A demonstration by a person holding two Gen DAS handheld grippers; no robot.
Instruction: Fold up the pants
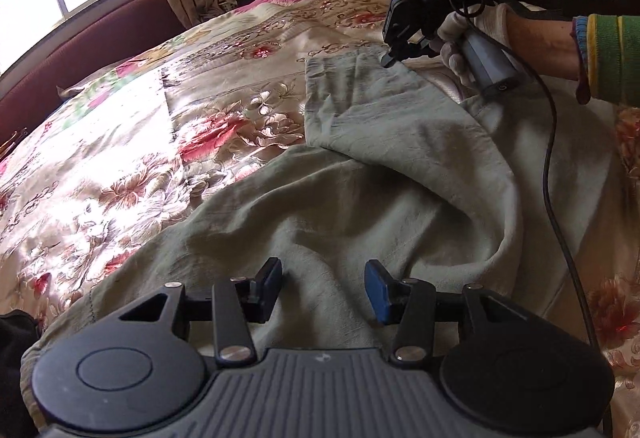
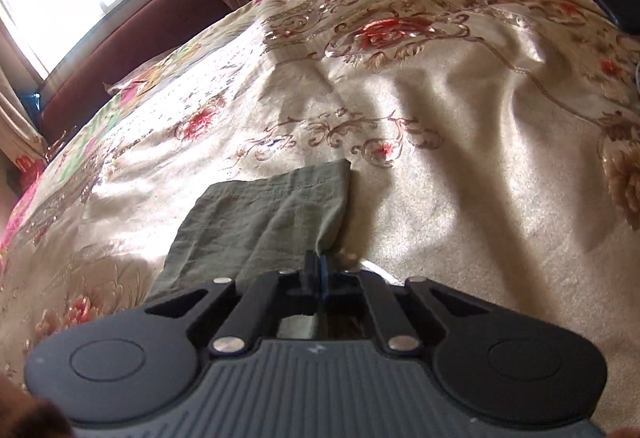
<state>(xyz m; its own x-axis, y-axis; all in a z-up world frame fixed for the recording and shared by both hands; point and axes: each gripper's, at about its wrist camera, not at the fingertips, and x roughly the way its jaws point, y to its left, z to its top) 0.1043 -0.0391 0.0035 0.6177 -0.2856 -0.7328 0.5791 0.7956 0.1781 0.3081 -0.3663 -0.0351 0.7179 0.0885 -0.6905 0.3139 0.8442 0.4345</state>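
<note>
- The crumpled grey-green cotton pants (image 1: 360, 174) lie spread across the floral satin bedspread (image 1: 140, 142).
- Your right gripper (image 2: 320, 270) has its jaws pinched together on a hem corner of one leg.
- Your left gripper (image 1: 322, 288) hovers over the cloth, jaws apart and empty.
- The fabric looks light, limp and creased; expect sagging. Take hold at hems or the waistband edge.

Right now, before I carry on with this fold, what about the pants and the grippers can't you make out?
- Pants waistband end: left wrist view, hidden under the left gripper body and cut by the bottom edge.
- Right gripper pinch: right wrist view, shut fingers cover the held cloth edge.
- Second leg: left wrist view, folded cloth hides whether it lies aligned underneath.
- Far hem beside the right gripper: left wrist view, its tips and the gloved hand cover it.
</note>
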